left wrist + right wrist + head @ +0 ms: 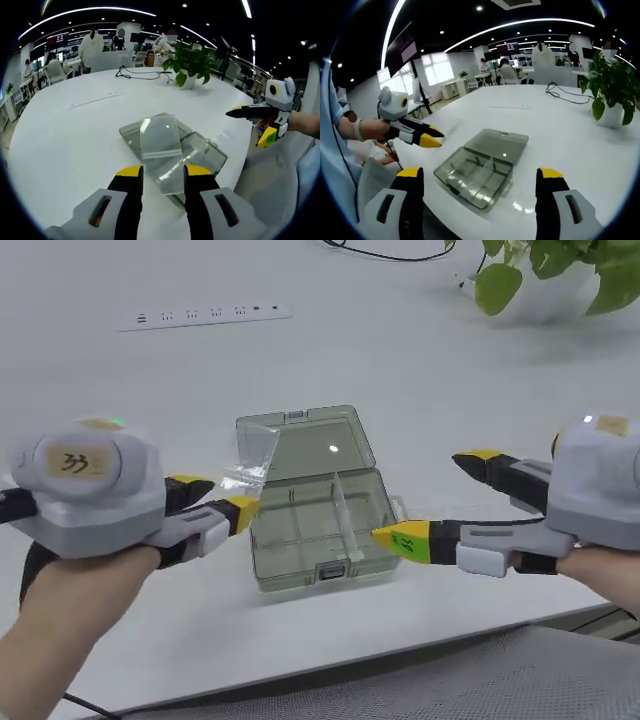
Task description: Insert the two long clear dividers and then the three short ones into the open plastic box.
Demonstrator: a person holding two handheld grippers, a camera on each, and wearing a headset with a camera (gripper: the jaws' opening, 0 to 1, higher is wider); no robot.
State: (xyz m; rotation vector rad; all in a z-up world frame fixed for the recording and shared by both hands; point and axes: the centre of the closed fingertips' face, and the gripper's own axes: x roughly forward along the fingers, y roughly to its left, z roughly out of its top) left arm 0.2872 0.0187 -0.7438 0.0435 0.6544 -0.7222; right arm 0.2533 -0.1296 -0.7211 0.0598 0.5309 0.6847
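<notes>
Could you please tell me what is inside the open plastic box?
One clear divider stands upright inside the plastic box, right of its middle. The left tongs hold a second divider outside it; in the left gripper view that piece covers part of the box's floor.

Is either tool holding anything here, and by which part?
The left tool grips a clear divider by its near end, between the jaw tips. The right tool is open and empty.

The number 33 is written by hand on a pale label point(75, 465) atop the left tool point(228, 496). Dark marks on the yellow tip point(405, 541) of the right tool point(420, 496) cannot be read.
</notes>
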